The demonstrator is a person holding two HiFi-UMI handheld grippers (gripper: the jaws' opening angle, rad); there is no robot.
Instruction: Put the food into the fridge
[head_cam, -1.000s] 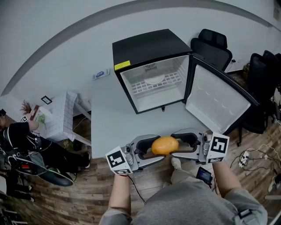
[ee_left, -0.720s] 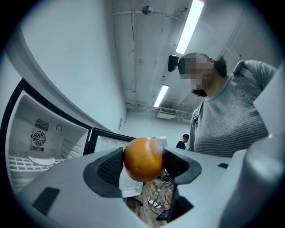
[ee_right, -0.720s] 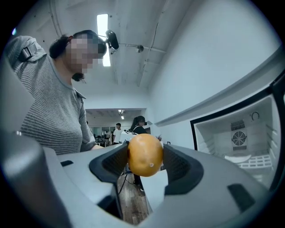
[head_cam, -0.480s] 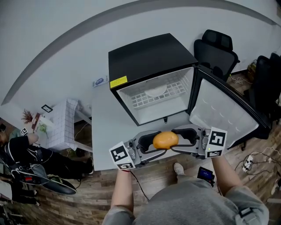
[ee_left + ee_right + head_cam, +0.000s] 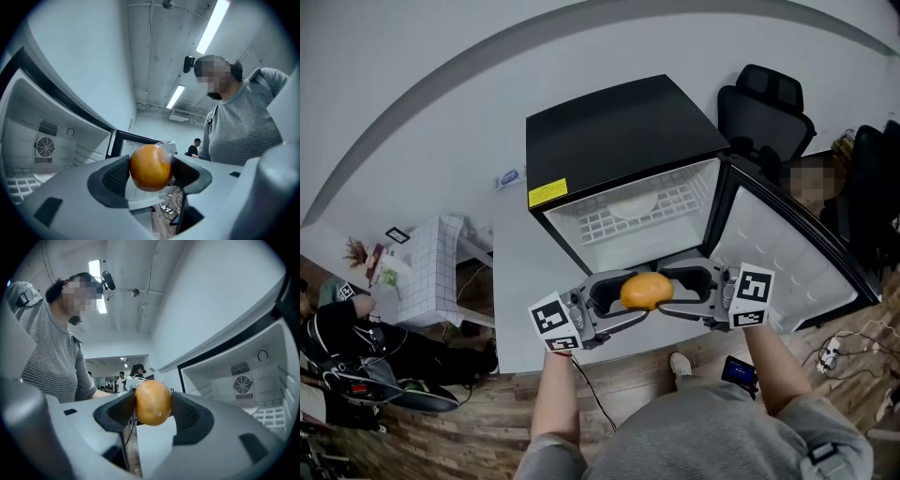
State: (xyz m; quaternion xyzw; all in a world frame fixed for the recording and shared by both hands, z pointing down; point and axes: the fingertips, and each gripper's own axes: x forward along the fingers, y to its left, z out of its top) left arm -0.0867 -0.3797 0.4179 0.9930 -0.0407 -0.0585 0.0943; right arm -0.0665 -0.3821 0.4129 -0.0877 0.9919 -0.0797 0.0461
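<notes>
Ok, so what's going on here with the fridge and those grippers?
A person holds an orange with both the left hand-held gripper and the right hand-held gripper, each clamped on it from opposite sides. It hangs just in front of the fridge, which stands on a table with its door swung open. The orange is not yet inside.

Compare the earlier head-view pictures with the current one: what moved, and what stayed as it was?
The left gripper and right gripper carried the orange forward, up to the mouth of the open fridge. Unchanged: both stay clamped on the orange, and the door stands open.
</notes>
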